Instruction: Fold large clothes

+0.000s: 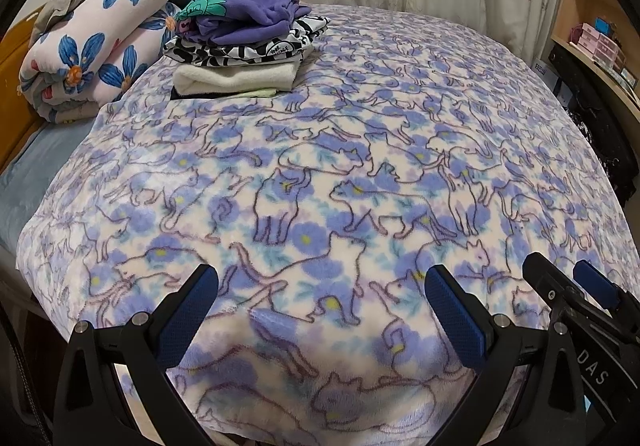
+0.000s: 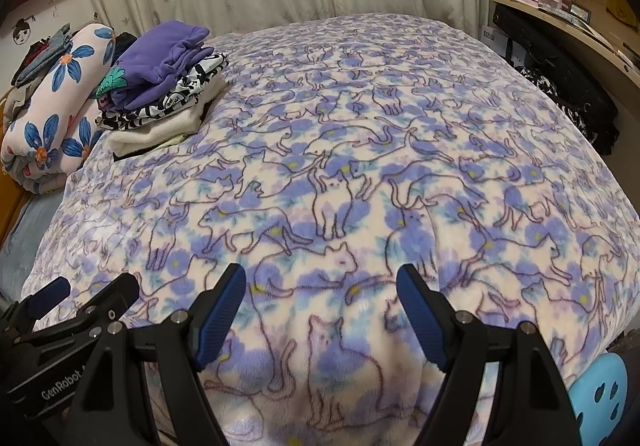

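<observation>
**Both grippers idle over the bed; nothing in hand**

Left gripper (image 1: 320, 294): jaws spread wide, nothing between the pads. It hovers over the near edge of the cat-print blanket (image 1: 360, 150), angled down at it. Whether the tips brush the fleece I cannot tell.

Right gripper (image 2: 322, 300): jaws also apart, empty, same downward tilt, just beside the left one. Each shows at the edge of the other's view, so the two sit side by side at the bed's near edge.

Task items: a stack of folded clothes (image 1: 244, 30) lies well ahead of the jaws and to their left, at the far corner of the blanket. A purple top (image 2: 164, 54) is uppermost, over a black-and-white print piece and a cream one. Just beyond it, further left, sits a rolled flower-print quilt (image 1: 92, 42) with loose dark garments heaped on top.

Reading: the stack sits off to the side, probably to keep the broad middle of the blanket free as a folding surface. No unfolded garment lies between or directly ahead of the jaws. The open jaws suit a pause between pieces; the next move would likely be fetching another garment.
</observation>
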Tool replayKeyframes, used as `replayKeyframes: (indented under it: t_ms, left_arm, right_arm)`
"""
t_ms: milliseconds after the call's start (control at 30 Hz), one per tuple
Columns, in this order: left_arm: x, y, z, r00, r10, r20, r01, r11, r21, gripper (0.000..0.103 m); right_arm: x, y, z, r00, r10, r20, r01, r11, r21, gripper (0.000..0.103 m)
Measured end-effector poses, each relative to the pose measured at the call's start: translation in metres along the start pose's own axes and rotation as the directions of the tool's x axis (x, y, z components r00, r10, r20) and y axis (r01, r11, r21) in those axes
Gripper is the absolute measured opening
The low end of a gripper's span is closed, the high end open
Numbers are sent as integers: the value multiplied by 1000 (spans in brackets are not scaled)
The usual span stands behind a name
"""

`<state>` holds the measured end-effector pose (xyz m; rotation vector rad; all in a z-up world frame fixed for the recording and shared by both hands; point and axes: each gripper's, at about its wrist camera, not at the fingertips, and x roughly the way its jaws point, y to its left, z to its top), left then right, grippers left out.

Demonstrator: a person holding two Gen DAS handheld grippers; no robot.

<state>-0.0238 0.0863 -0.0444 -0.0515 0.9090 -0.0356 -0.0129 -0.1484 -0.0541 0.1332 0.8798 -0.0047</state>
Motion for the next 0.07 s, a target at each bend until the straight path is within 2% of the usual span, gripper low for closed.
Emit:
replayKeyframes:
  t_ms: [67]
  left_arm:
    - [0,2,-1,1000,0,-4,0,1000,-3,102]
  right_arm:
    - [0,0,0,1000,-2,0,2,1000,-1,78]
